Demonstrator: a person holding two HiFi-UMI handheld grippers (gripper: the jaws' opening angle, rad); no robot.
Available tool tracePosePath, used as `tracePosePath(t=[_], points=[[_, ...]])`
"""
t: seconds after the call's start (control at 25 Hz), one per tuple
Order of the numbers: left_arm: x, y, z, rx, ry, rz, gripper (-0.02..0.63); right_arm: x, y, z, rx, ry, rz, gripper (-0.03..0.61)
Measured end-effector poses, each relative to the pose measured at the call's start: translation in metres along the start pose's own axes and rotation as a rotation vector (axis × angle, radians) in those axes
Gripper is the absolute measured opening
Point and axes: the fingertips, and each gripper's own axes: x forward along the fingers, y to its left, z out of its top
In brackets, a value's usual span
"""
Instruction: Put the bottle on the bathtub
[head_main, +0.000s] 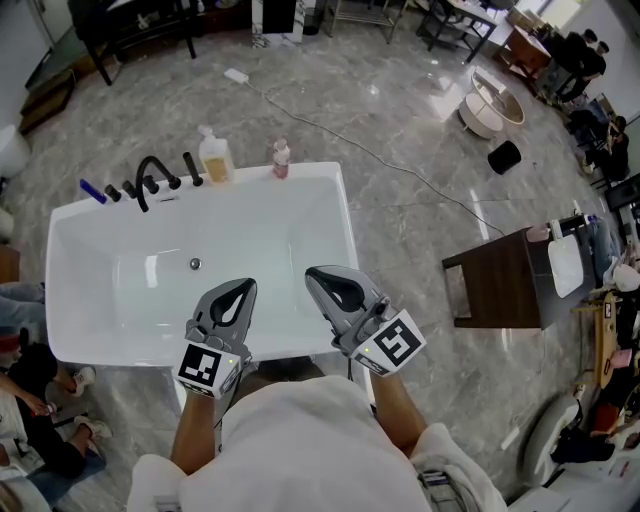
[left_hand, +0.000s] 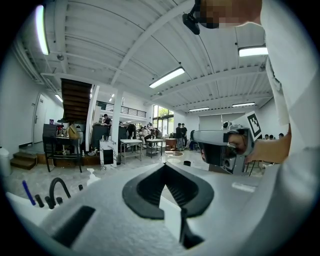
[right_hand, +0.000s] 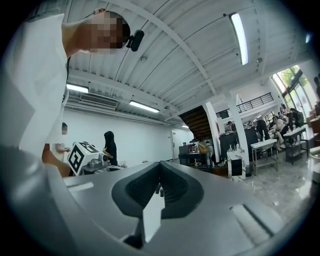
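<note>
The white bathtub (head_main: 330, 215) fills the middle of the head view. On its far rim stand a small pink bottle (head_main: 281, 158) and a yellowish pump bottle (head_main: 215, 158). My left gripper (head_main: 243, 288) and right gripper (head_main: 313, 273) hover side by side over the tub's near edge, far from both bottles. Both are shut with nothing held. In the left gripper view the jaws (left_hand: 164, 165) meet at the tip, and the right gripper (left_hand: 225, 150) shows beside them. In the right gripper view the jaws (right_hand: 160, 164) also meet, with the left gripper's marker cube (right_hand: 80, 157) at the left.
A black faucet (head_main: 150, 178) with handles and a blue object (head_main: 92, 191) sit on the tub's far left rim. A dark wooden cabinet (head_main: 505, 280) stands to the right. A cable (head_main: 400, 165) crosses the marble floor. People sit at the lower left.
</note>
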Motion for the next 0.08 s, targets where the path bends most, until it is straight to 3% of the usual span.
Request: tracePosePath(t=[0.08], points=[[0.0003,-0.0023,-0.001,0.004,0.005,-0.003,0.006,-0.001,0.0003,-0.001,0.0,0.004,0.001,0.0]])
